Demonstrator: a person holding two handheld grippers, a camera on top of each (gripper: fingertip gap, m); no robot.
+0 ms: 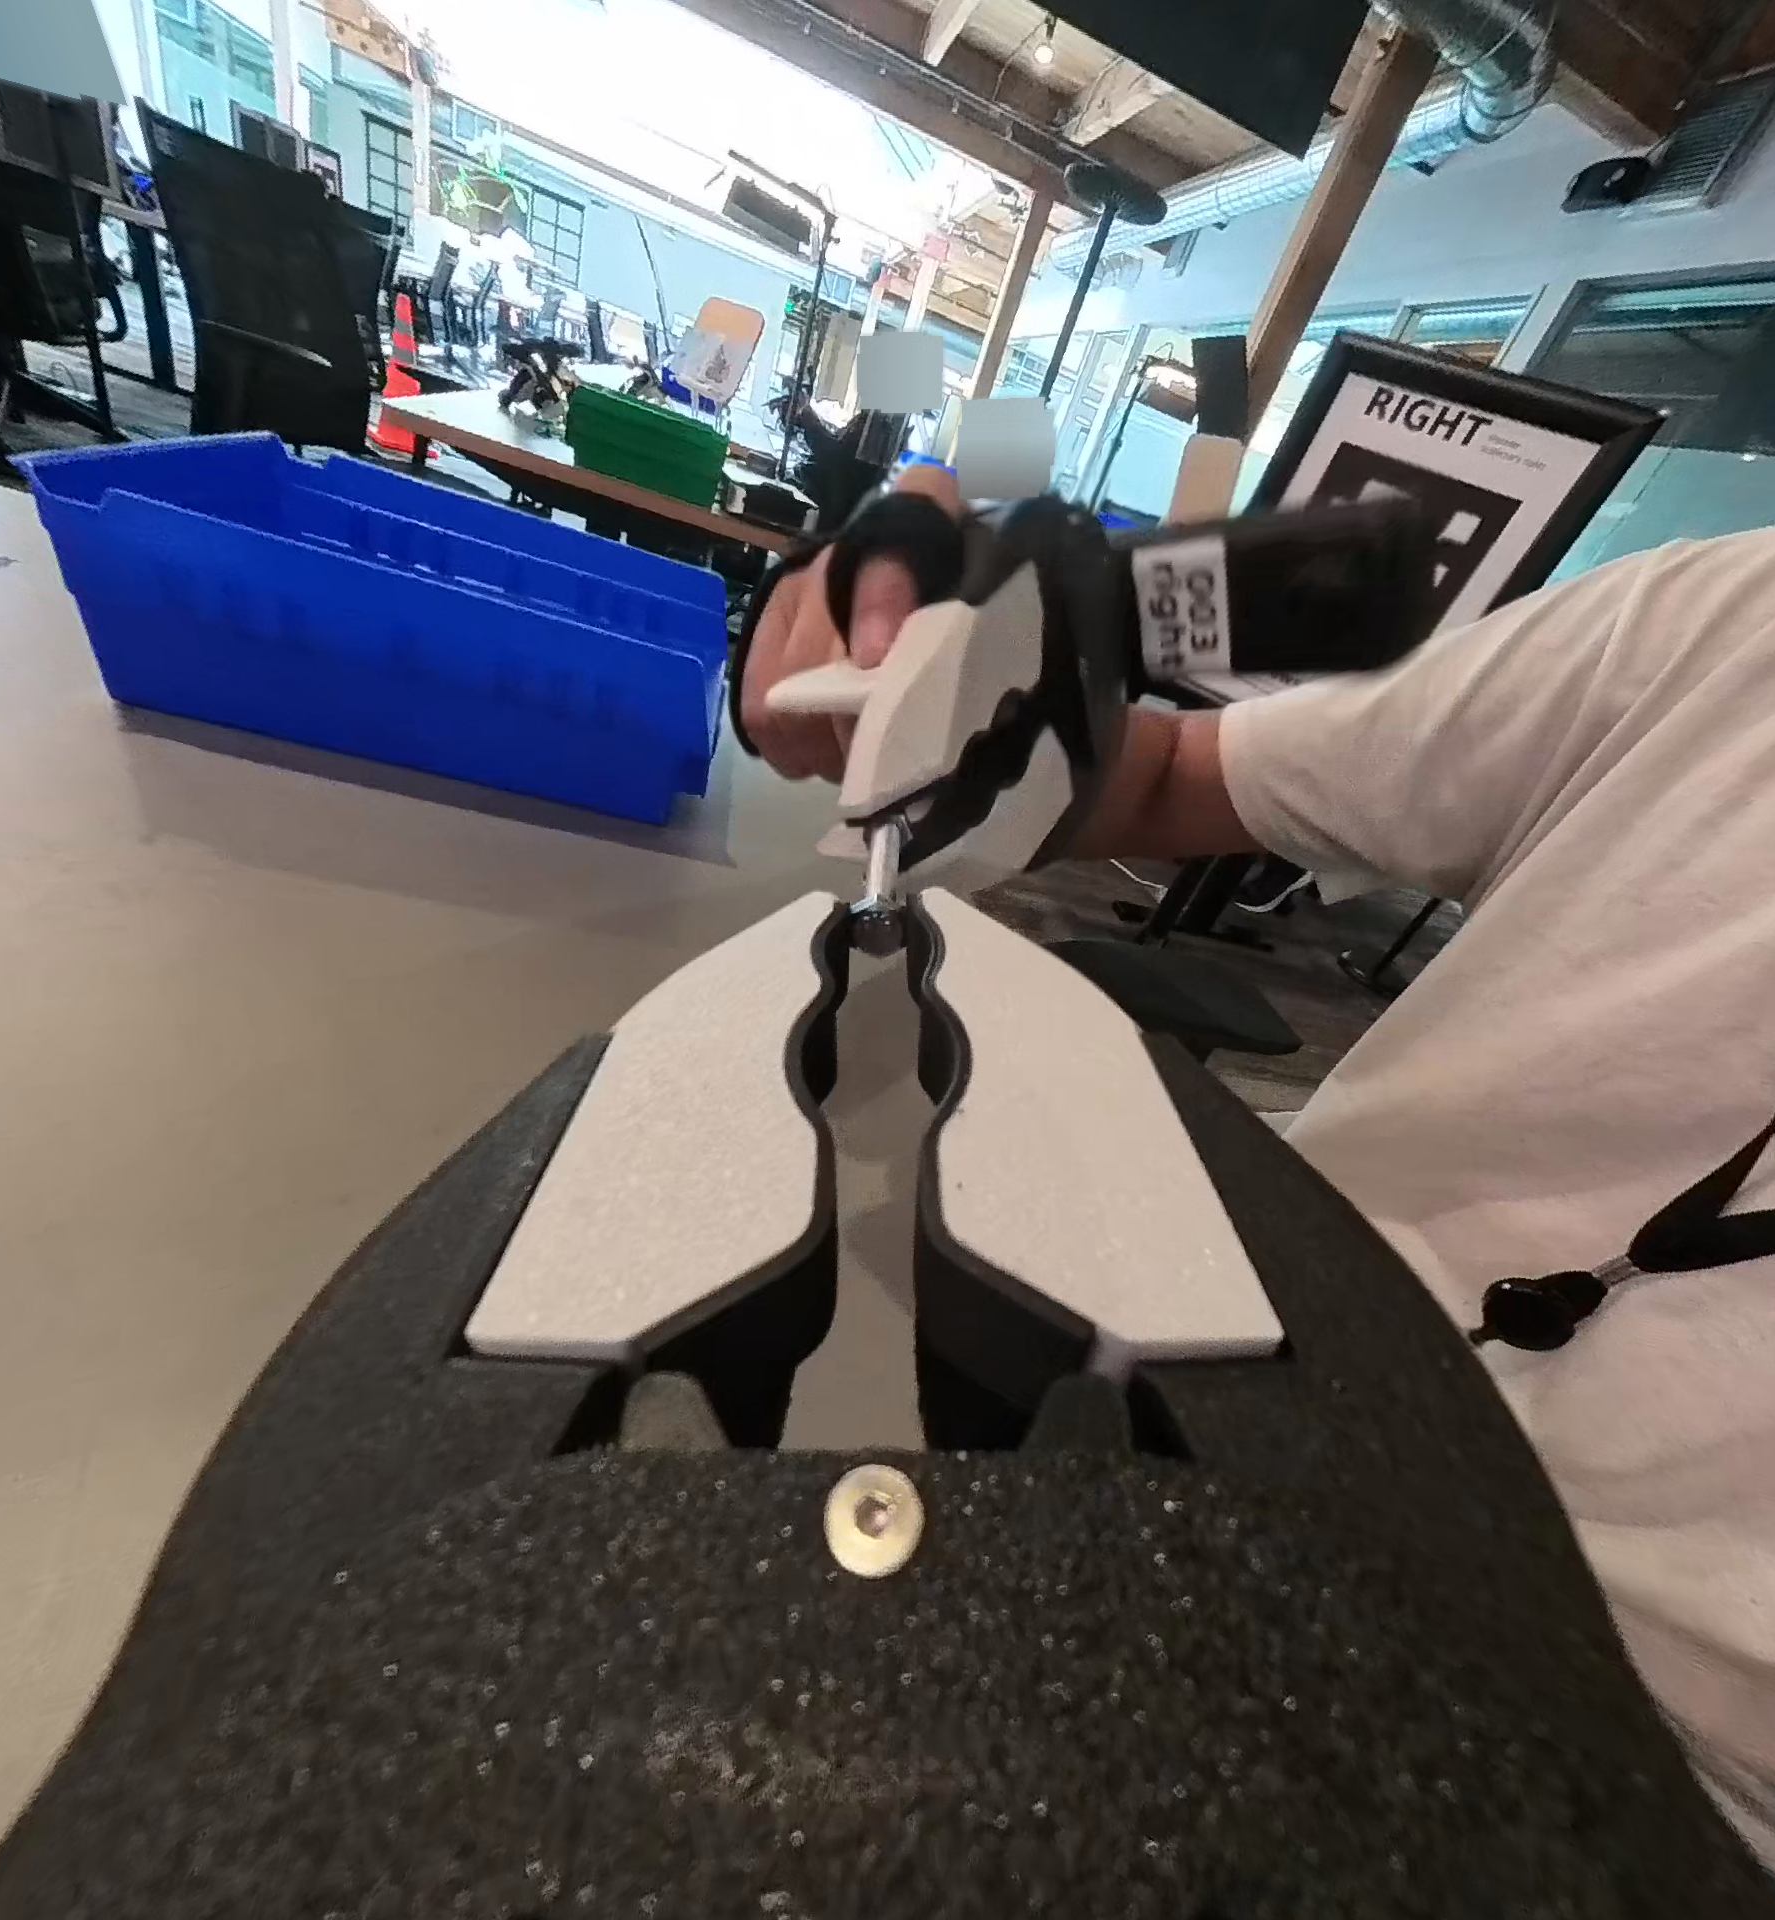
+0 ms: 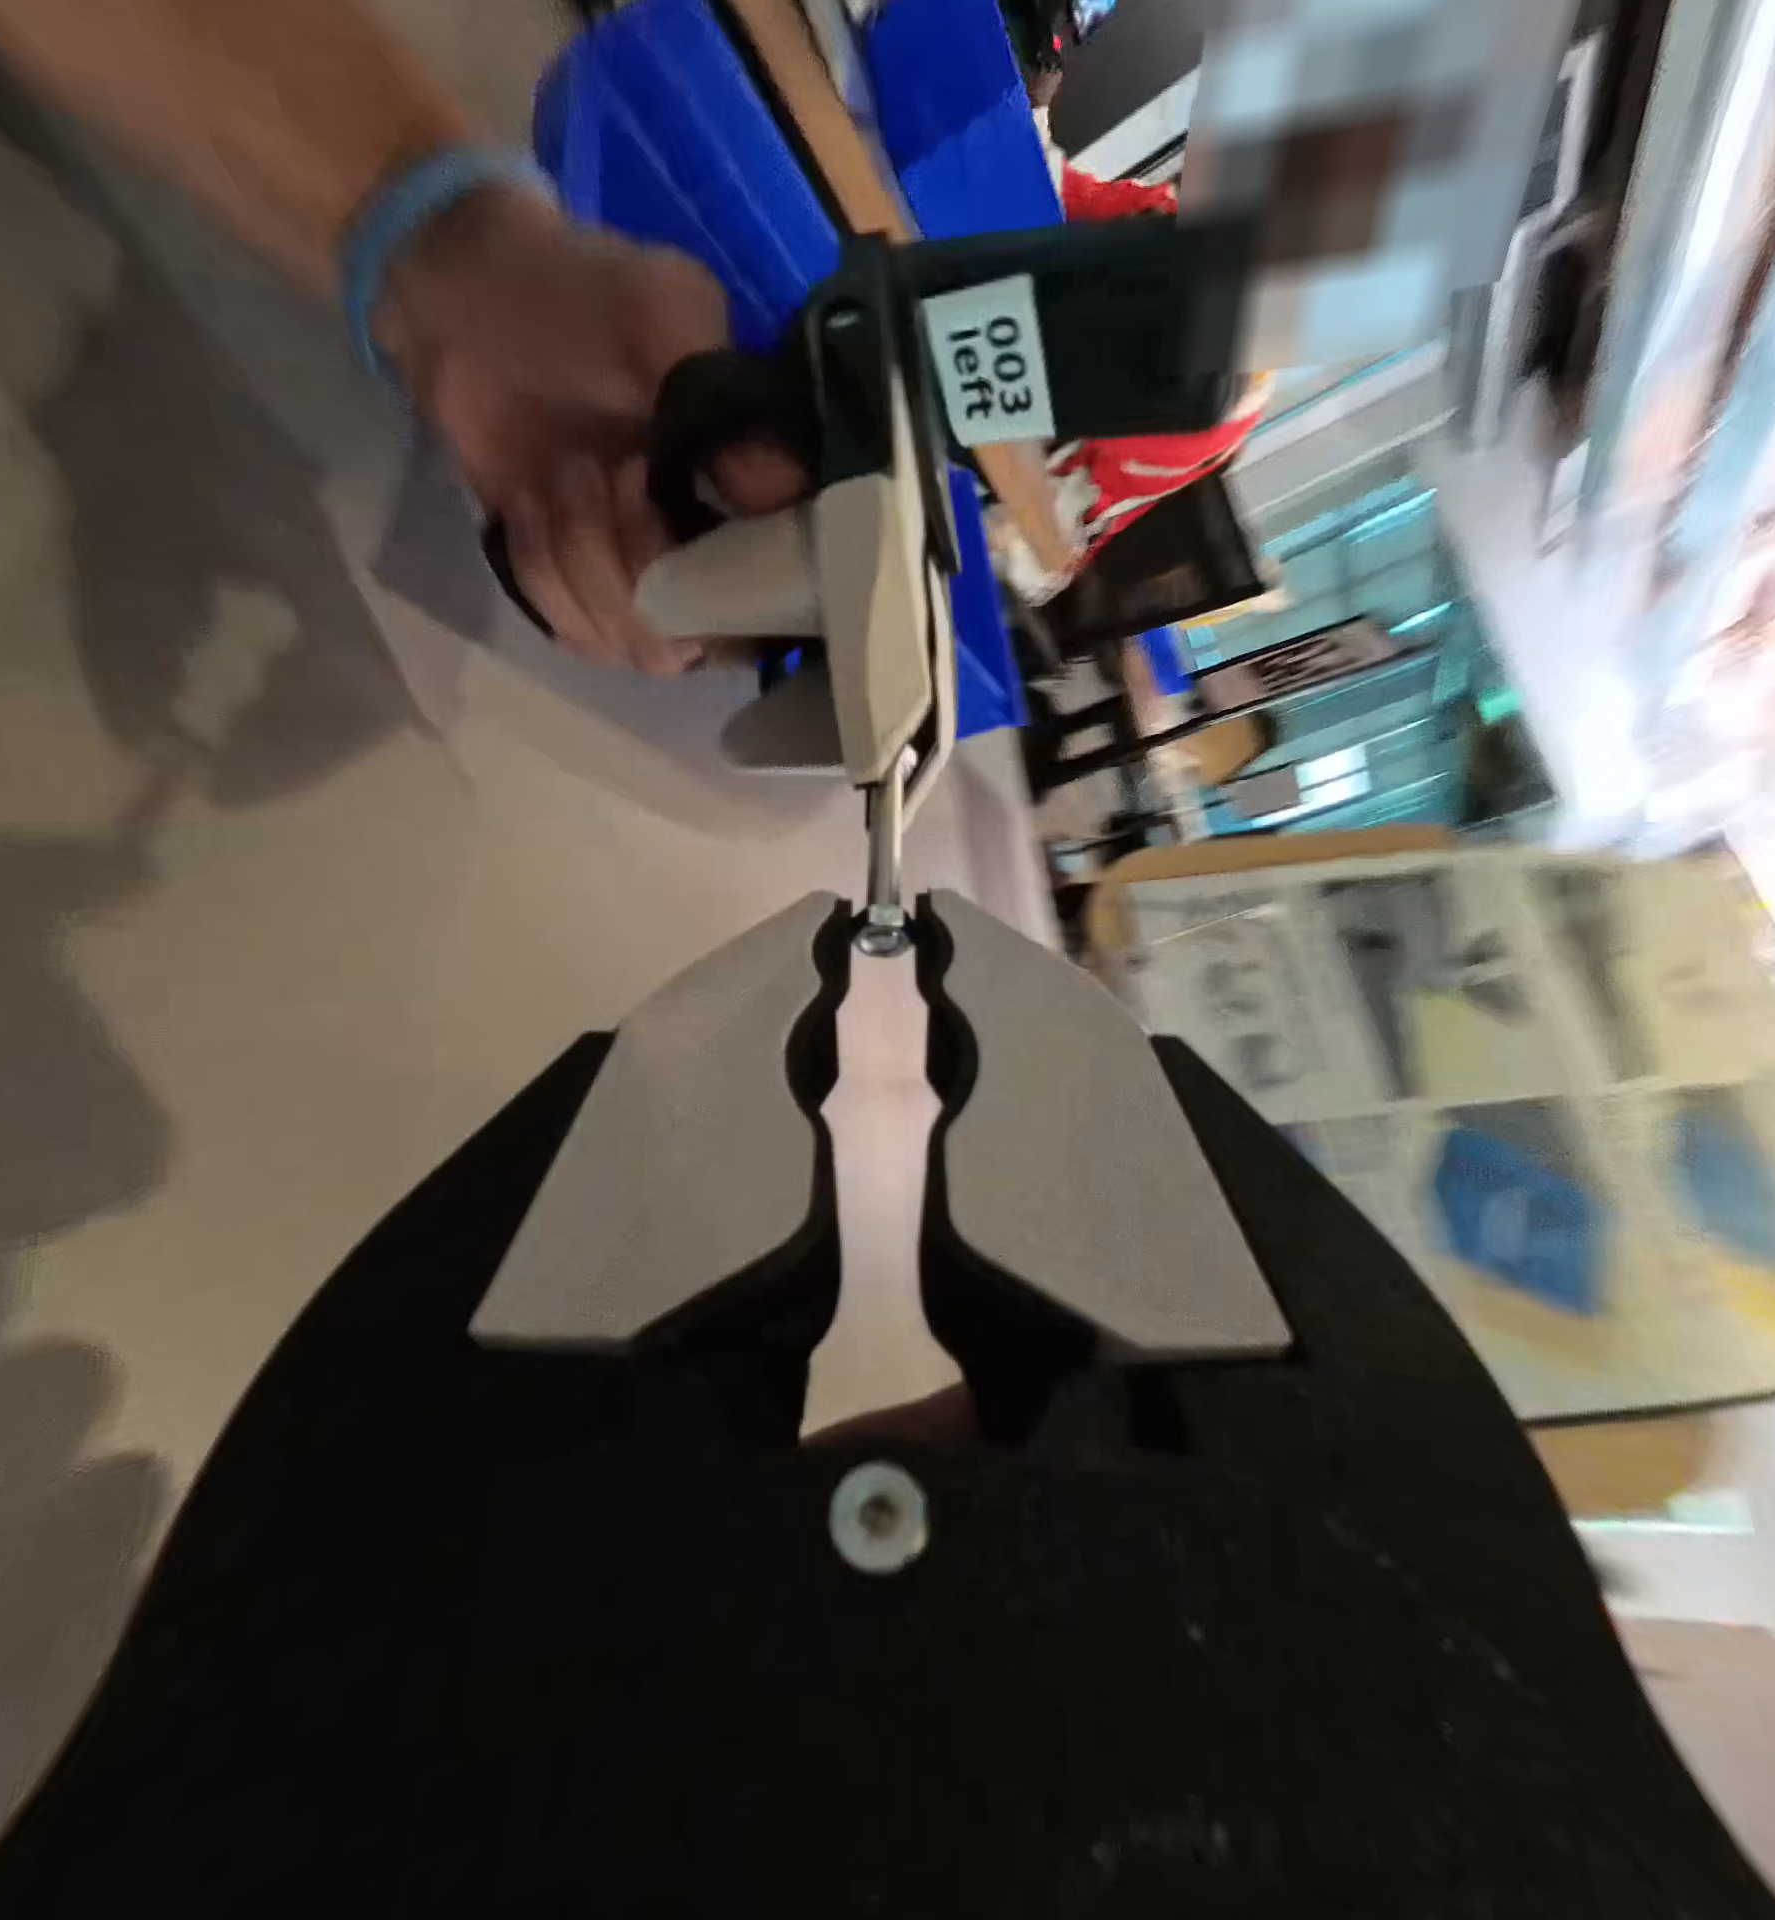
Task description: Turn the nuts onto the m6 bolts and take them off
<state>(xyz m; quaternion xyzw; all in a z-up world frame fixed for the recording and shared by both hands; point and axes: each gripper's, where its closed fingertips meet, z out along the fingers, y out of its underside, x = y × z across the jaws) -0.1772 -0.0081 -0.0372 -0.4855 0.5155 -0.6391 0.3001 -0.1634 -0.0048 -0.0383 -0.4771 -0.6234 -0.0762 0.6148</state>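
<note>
Spanning both grippers lengthwise, bolt (image 1: 880, 871)

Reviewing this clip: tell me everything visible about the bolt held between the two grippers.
The bolt is a slim, shiny silver metal rod, held in the air above the beige table, bridging the two grippers. Its dark rounded head end sits between the fingertips of the left gripper; its other end carries a silver hex nut pinched by the right gripper. The shank between them is bare and looks smooth; motion blur hides any thread. It tilts slightly from the left gripper's axis. Nothing else touches it.
</note>
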